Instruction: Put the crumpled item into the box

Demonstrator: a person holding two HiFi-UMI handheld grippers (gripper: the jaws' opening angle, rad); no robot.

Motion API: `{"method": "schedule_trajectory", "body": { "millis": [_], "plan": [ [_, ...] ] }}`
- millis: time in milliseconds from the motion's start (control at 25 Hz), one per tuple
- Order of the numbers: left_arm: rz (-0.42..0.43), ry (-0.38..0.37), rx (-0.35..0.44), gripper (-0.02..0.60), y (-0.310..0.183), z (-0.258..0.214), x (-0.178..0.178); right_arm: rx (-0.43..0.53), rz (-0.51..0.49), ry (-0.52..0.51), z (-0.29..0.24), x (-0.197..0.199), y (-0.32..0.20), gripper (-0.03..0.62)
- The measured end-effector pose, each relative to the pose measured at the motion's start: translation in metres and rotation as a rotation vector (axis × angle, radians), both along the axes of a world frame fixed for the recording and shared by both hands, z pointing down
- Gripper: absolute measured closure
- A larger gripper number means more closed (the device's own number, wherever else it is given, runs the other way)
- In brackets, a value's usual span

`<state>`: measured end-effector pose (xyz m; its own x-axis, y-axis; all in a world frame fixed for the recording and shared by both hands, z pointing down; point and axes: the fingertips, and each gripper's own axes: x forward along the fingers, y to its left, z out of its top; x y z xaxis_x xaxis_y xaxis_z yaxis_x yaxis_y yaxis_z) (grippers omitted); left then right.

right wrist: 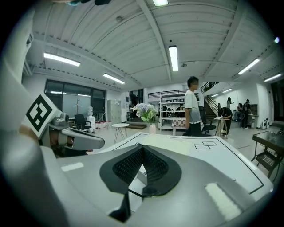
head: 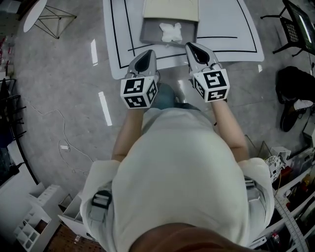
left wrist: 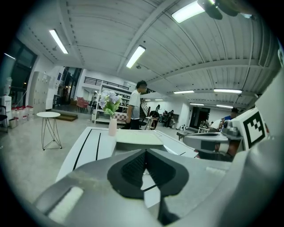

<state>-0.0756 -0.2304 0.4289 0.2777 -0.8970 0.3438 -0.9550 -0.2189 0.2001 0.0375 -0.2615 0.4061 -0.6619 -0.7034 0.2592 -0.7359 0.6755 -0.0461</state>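
Note:
The crumpled white item [head: 171, 32] lies inside the grey open box [head: 145, 30] on the white table [head: 221, 29]; the box's cream lid [head: 171, 9] is folded back behind it. My left gripper [head: 149, 52] hovers at the table's near edge, just short of the box's front left corner, jaws shut and empty. My right gripper [head: 189, 45] is level with it at the box's front right corner, also shut on nothing. In the left gripper view the closed pads [left wrist: 145, 151] point over the table towards the box [left wrist: 138, 138]. The right gripper view shows the closed pads [right wrist: 142, 147] likewise.
A flower vase [left wrist: 112, 119] stands at the table's far end, and a person [left wrist: 135, 106] stands beyond it. A black chair [head: 295, 24] and a dark bag [head: 294, 88] are to the right. A small round table [head: 34, 12] is at the far left.

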Motion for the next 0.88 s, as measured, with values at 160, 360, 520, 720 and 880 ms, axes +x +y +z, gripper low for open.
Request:
{"method": "schedule_trajectory", "body": {
  "millis": [160,360,520,720,880],
  "plan": [
    [-0.01,-0.003,-0.014,0.581,-0.008,0.008,-0.006,0.0,-0.024,0.032,0.008,-0.006,-0.015,0.597],
    [-0.023,0.003,-0.023,0.581,-0.026,0.017,-0.015,0.005,-0.06,0.08,0.018,-0.013,-0.04,0.596],
    [-0.036,0.01,-0.033,0.581,-0.045,0.023,-0.026,-0.001,-0.096,0.121,0.027,-0.023,-0.062,0.595],
    [-0.035,0.007,-0.052,0.581,-0.065,0.032,-0.034,-0.027,-0.193,0.196,0.041,-0.039,-0.079,0.595],
    [-0.036,0.011,-0.066,0.581,-0.078,0.035,-0.041,-0.071,-0.283,0.265,0.054,-0.053,-0.088,0.595]
  ]
}}
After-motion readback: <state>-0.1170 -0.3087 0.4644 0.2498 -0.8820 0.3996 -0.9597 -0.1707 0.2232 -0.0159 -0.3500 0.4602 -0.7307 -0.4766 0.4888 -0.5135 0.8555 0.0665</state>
